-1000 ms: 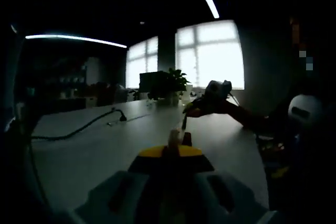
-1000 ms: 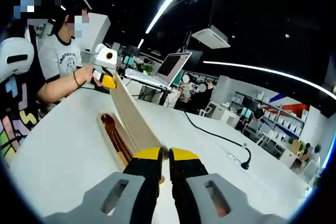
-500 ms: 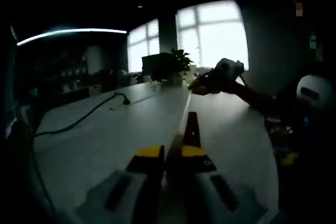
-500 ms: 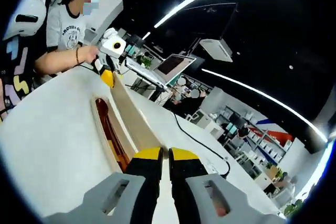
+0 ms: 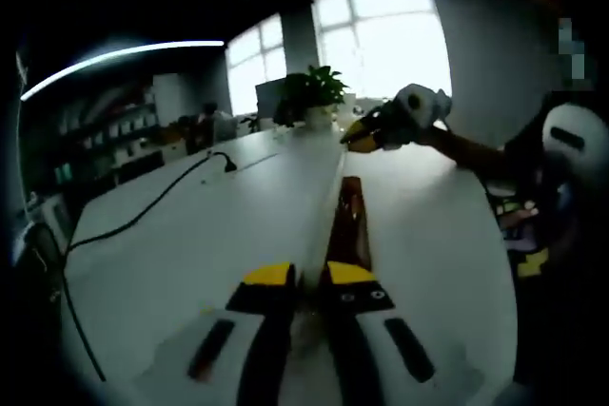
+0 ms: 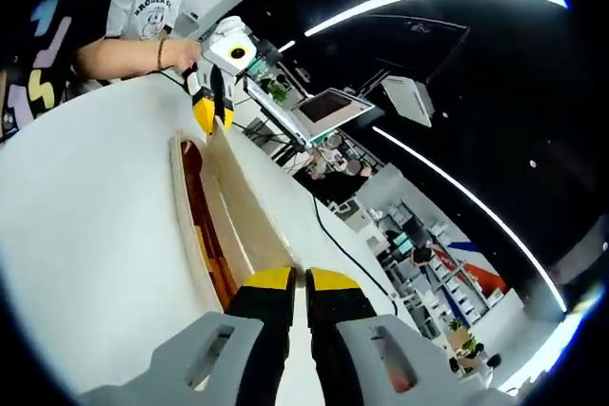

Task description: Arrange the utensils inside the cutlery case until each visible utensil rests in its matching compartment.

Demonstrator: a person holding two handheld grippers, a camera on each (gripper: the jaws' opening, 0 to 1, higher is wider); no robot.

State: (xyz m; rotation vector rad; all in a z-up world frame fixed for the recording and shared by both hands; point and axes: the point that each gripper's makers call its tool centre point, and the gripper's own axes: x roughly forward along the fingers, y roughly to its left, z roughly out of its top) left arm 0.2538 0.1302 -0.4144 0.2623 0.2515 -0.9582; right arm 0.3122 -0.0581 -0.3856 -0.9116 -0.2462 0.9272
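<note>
- Left gripper view: my left gripper (image 5: 306, 276) rises from the bottom edge with its yellow-tipped jaws drawn almost together on the near end of the cutlery case (image 5: 344, 225).
- The case is a long, narrow wooden box lying on the white tabletop (image 5: 190, 254). It runs straight away from the jaws toward the far side.
- A thin pale panel, which I take to be the lid (image 5: 331, 204), stands on edge along the case's left side. The reddish interior shows to its right.
- At the far end of the case I see my right gripper (image 5: 366, 137), its yellow tips at the case's end.
- A black cable (image 5: 143, 221) snakes across the tabletop on the left. A potted plant (image 5: 309, 97) stands in front of bright windows.
- Right gripper view: my right gripper (image 6: 300, 280) has its jaws nearly touching, clamped on the end of the cutlery case (image 6: 205, 225).
- The lid (image 6: 249, 211) stands tilted up on the case's right side. The compartments show as dark reddish strips; I cannot make out individual utensils in them.
- At the far end, the left gripper (image 6: 211, 113) points down at the case, with a person's hand (image 6: 181, 52) behind it.
- An open laptop (image 6: 319, 113) sits beyond the tabletop (image 6: 86, 235).
</note>
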